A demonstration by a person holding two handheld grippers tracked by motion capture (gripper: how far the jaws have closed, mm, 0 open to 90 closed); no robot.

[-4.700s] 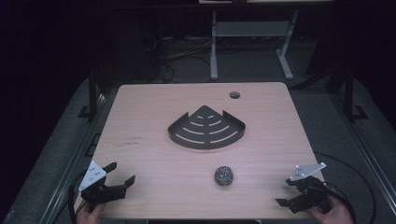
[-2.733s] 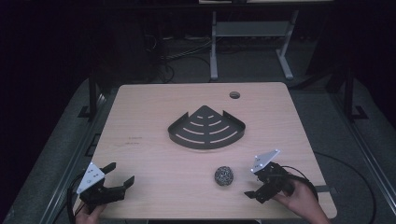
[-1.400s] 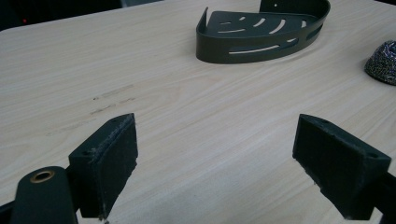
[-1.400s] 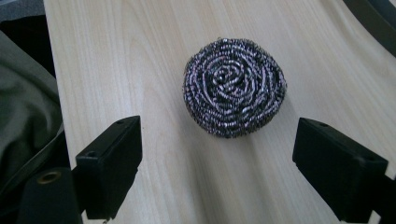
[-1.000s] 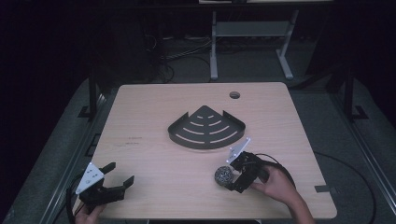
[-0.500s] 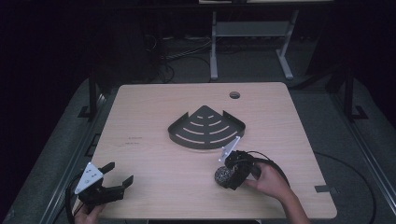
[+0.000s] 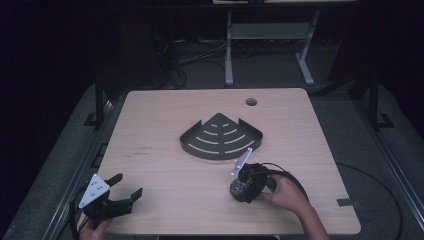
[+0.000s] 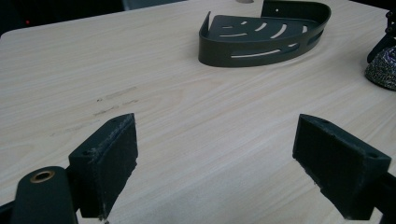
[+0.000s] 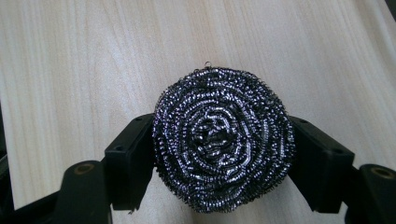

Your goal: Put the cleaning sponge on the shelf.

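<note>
- At the far left, near the front corner of the table (image 7: 165,115), I held the left gripper (image 7: 124,191) low over the wood. Its jaws stood wide apart, with nothing between them; in the left gripper view I saw only bare wood in the gap.
- From that same view, the tray (image 8: 261,32) was ahead and a little to the right, well apart from the left gripper, and the edge of the scourer (image 8: 383,67) appeared at the right border.
- In the middle of the table lay the tray (image 7: 221,136), a dark corner-shaped one with slots in its floor and a low wall. Nothing was inside it.
- Behind the tray, to the right, there was a round hole (image 7: 251,101) in the table.
- Right of the middle, just in front of the tray, the scourer (image 7: 239,188) lay on the table.
- The right gripper (image 7: 243,189) was on it. In the right gripper view, the two jaws touched the scourer (image 9: 223,144) on both sides, so I judged the gripper clamped on it.
- My right hand (image 7: 286,194) held this gripper from the right side.
</note>
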